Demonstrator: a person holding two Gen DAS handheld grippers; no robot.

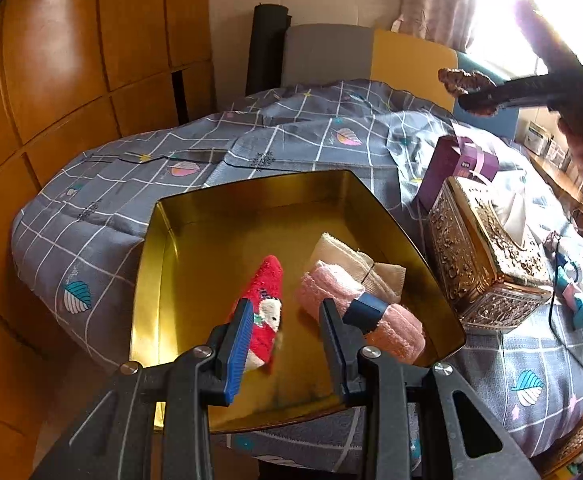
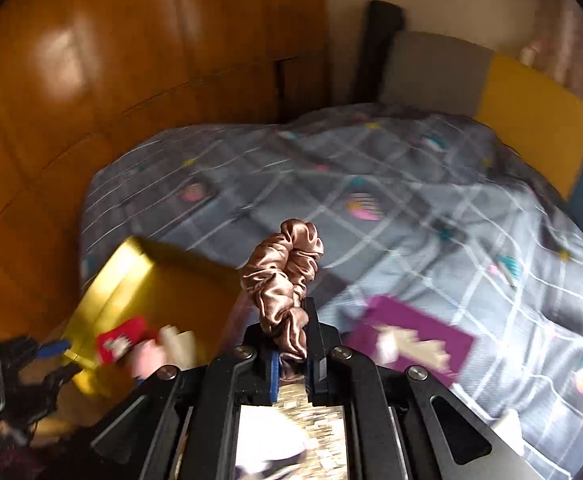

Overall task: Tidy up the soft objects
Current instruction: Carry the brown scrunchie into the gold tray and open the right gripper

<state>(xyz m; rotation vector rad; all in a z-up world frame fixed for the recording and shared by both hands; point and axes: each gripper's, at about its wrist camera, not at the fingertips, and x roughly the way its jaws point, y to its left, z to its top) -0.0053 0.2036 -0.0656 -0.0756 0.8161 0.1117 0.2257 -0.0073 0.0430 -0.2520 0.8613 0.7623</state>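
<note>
A gold tin tray (image 1: 251,216) lies on the grey patterned bedspread. In it are a red fuzzy sock (image 1: 265,304), a pink rolled towel (image 1: 331,292) with a blue band, and a beige folded cloth (image 1: 347,258). My left gripper (image 1: 283,316) is open just above the tray's near part, its fingers either side of the red sock. My right gripper (image 2: 289,332) is shut on a brown satin scrunchie (image 2: 283,280) and holds it in the air; it also shows at the upper right of the left wrist view (image 1: 467,90). The tray shows blurred in the right wrist view (image 2: 139,276).
An ornate gold tissue box (image 1: 487,256) stands right of the tray, with a purple box (image 1: 455,164) behind it. A teal and pink item (image 1: 579,304) with a cord lies at the far right. A wooden wardrobe (image 1: 71,80) stands to the left.
</note>
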